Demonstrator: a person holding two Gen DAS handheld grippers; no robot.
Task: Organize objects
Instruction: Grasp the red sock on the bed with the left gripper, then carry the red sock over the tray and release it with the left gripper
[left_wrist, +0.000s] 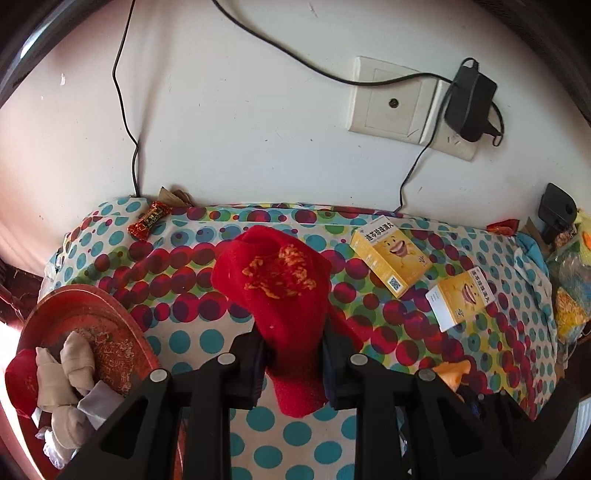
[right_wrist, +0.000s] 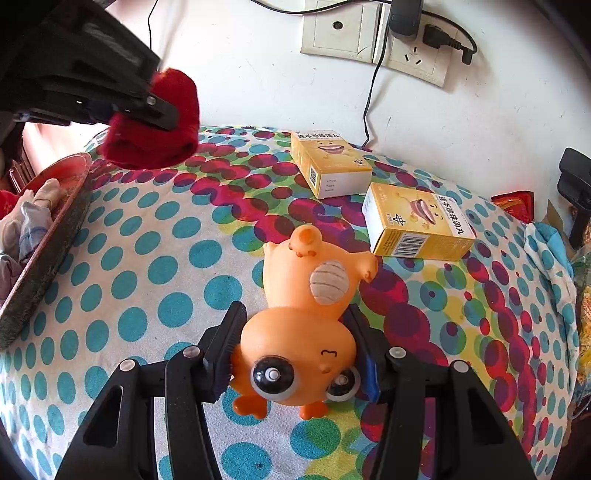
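Left tool (left_wrist: 293, 354) clamps a red sock (left_wrist: 273, 280), lifted above the dotted cloth (left_wrist: 177, 295) near the red tray (left_wrist: 122, 325). Right tool (right_wrist: 295, 350) grips an orange toy (right_wrist: 306, 317) lying on the cloth beside two yellow boxes (right_wrist: 328, 162).

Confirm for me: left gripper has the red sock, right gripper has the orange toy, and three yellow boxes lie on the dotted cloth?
Not three: the right wrist view shows two yellow boxes on the dotted cloth. The left gripper does hold the red sock, the right gripper the orange toy.
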